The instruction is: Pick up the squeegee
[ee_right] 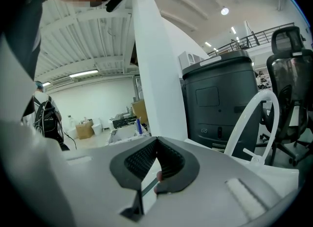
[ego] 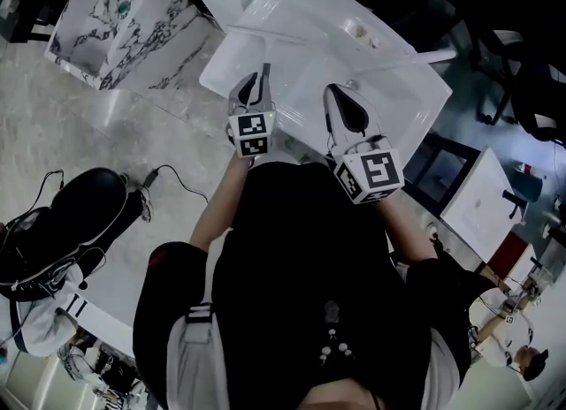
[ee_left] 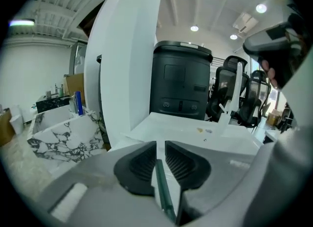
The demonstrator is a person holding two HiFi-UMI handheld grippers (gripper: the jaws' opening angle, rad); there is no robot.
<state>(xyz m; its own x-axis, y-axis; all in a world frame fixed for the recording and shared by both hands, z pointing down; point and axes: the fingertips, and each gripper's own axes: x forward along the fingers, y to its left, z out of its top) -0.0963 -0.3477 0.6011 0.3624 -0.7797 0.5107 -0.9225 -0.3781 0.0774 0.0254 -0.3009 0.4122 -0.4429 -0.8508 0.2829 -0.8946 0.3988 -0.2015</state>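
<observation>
No words, brand names or numbers can be read anywhere. The only printed signs are black-and-white square code patterns. They sit on the cube (ego: 252, 132) behind the jaws of the left gripper (ego: 263, 72) and on the cube (ego: 370, 174) behind the jaws of the right gripper (ego: 335, 92). They are blocky patterns, not letters. Ahead of both pairs of jaws, the dark bin (ee_left: 180, 81) carries small pale marks low on its front, too small to read.

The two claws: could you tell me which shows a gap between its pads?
The left claw: its pads stand slightly apart; the right claw's tips touch.
</observation>
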